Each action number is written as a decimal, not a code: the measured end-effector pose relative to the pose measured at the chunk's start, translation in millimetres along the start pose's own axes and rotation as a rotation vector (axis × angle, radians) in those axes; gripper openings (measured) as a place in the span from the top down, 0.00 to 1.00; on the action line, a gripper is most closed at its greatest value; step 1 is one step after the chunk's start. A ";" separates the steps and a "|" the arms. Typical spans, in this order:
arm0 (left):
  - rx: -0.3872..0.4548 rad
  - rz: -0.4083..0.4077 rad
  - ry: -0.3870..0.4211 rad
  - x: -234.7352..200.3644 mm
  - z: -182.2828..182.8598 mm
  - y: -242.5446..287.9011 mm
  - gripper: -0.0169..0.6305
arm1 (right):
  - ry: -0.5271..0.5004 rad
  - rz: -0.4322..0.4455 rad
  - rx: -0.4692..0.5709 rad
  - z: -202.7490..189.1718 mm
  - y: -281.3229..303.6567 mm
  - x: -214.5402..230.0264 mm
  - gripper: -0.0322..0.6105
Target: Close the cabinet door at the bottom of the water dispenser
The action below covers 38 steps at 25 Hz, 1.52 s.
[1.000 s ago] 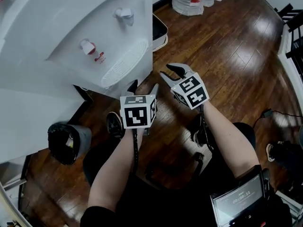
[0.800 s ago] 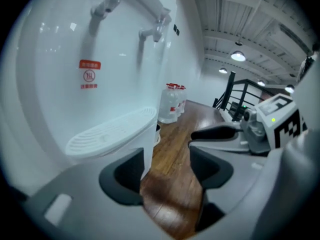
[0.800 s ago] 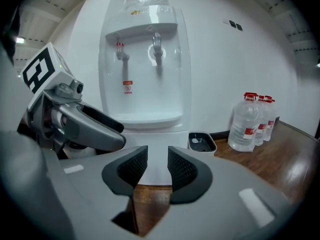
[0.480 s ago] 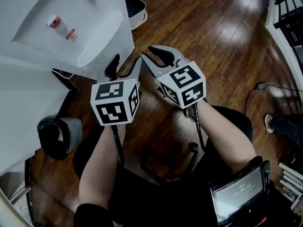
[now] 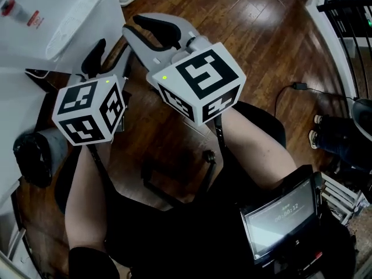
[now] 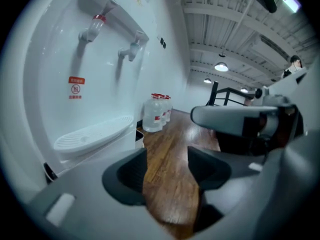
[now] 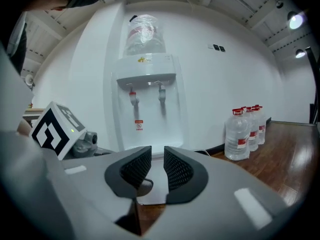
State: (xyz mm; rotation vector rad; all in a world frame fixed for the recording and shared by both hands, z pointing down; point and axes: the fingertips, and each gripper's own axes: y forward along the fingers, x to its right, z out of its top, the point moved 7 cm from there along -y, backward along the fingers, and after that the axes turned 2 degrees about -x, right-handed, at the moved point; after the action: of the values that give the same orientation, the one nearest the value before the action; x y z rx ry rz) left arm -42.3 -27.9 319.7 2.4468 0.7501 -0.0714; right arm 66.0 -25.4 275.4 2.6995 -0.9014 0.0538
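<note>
The white water dispenser (image 5: 58, 16) stands at the upper left of the head view, its drip tray (image 5: 72, 31) showing. In the right gripper view the water dispenser (image 7: 147, 109) stands straight ahead against the wall, and my jaws hide its lower cabinet. I cannot tell how the cabinet door stands. My left gripper (image 5: 107, 60) hangs just in front of the dispenser, open and empty; in its own view the left gripper (image 6: 167, 171) has only floor between its pads. My right gripper (image 5: 152, 31) is raised beside it, jaws closing to a narrow gap with nothing between them; the right gripper (image 7: 157, 171) touches nothing.
A dark bin (image 5: 35, 150) sits on the wood floor left of my knees. Large water bottles (image 7: 245, 131) stand along the wall right of the dispenser. A black railing (image 5: 343, 16), a cable (image 5: 290, 89) and another person's shoes (image 5: 331, 132) are at the right.
Both grippers have risen toward the head camera, the right one more. Both pairs of jaws have narrowed. The dispenser has slid to the upper left of the view.
</note>
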 end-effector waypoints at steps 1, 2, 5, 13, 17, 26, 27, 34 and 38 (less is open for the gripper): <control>-0.007 -0.012 0.002 2.5 -2.8 0.5 0.55 | -0.011 0.004 0.000 0.8 -1.7 -2.6 0.84; -0.011 -0.020 0.004 3.4 -4.5 1.1 0.55 | -0.022 0.013 -0.001 1.1 -1.8 -5.0 0.86; -0.006 -0.026 0.004 3.7 -6.0 2.3 0.56 | -0.035 0.049 0.003 3.2 -0.9 -11.2 0.94; 0.023 -0.020 0.006 13.1 -2.3 -0.9 0.57 | -0.041 0.066 0.060 9.9 -11.7 -9.0 0.94; 0.010 -0.032 -0.016 26.1 -9.6 0.6 0.57 | -0.101 0.083 0.068 10.6 -27.5 -14.1 0.94; -0.006 -0.050 -0.033 18.2 -11.4 7.4 0.58 | -0.107 0.059 0.050 3.0 -21.1 -5.4 0.94; -0.008 -0.049 -0.034 16.7 -11.6 7.9 0.58 | -0.102 0.058 0.050 3.0 -19.8 -4.7 0.94; -0.018 -0.051 -0.028 16.2 -12.5 10.0 0.58 | -0.095 0.056 0.050 4.1 -18.2 -3.2 0.94; -0.019 -0.050 -0.024 18.8 -13.4 9.5 0.58 | -0.098 0.059 0.050 3.2 -20.6 -3.7 0.94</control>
State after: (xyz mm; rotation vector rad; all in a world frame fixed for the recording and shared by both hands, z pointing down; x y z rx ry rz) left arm -23.0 -17.7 331.8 2.4049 0.7987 -0.1117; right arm 75.0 -8.5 266.4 2.7415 -1.0219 -0.0443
